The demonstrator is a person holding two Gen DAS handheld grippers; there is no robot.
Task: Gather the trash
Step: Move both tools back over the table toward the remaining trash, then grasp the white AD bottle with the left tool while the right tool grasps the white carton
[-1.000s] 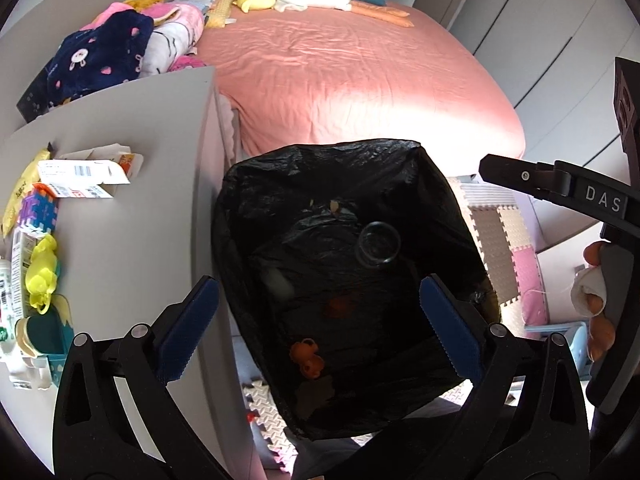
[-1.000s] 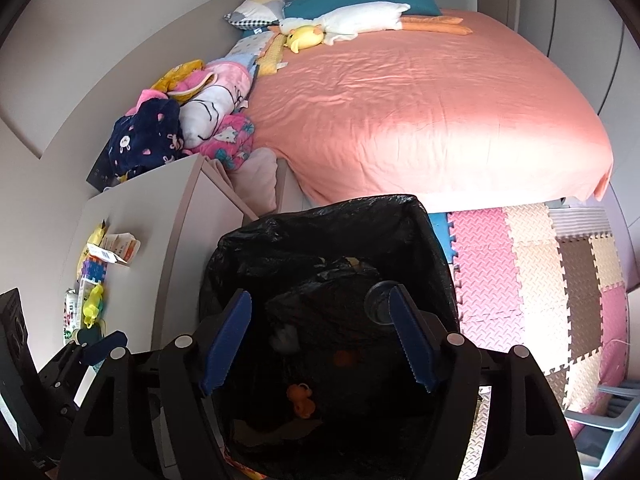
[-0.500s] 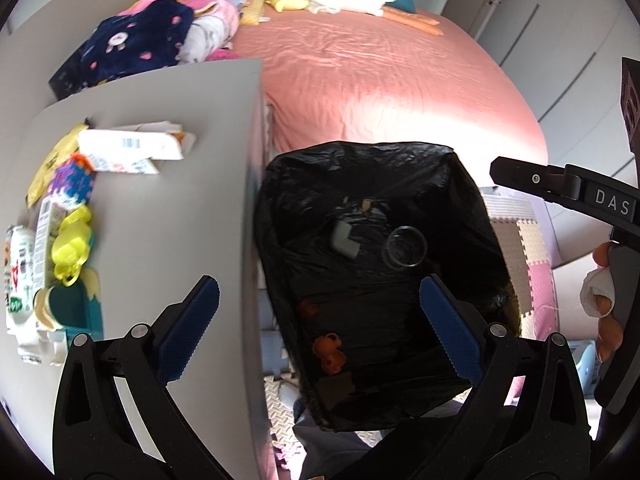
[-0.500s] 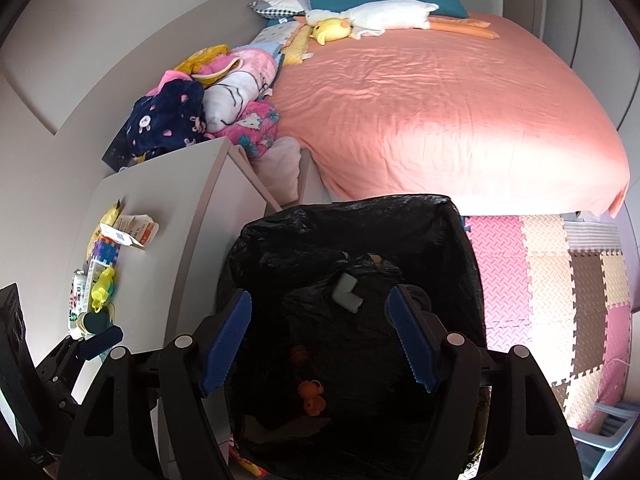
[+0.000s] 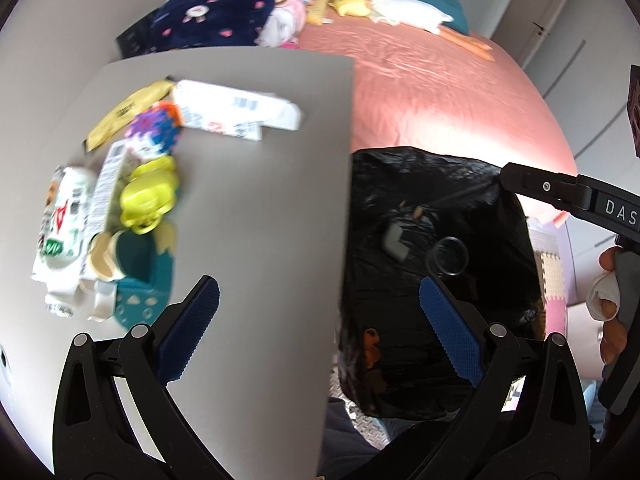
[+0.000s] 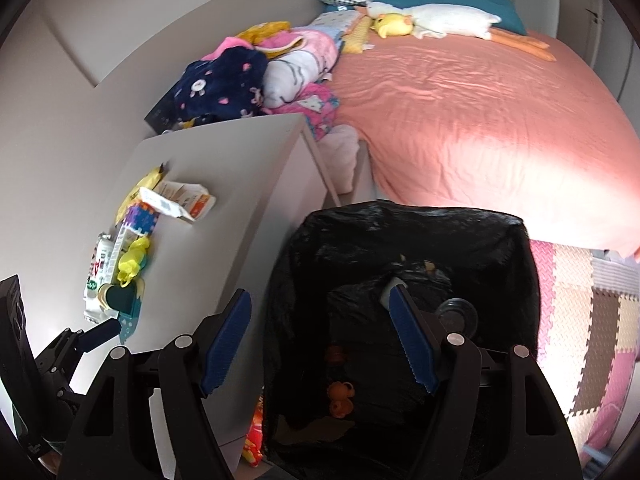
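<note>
Over the table's right edge my left gripper stands open with nothing between its blue pads. Trash lies on the grey table at the left: a flattened white carton, a yellow packet, a milk carton. The black bin bag gapes to the right, with a clear cup, a grey piece and orange scraps inside. My right gripper is open and empty above the bag, beside the table.
A purple toy, a yellow-green toy and a teal shoe sit among the trash. A pink bed with clothes and plush toys fills the back. Foam floor mats lie to the right.
Both views have swung left, so the table fills more of the picture and the bag sits further right. The grey piece now lies by the clear cup. Both grippers stay open.
</note>
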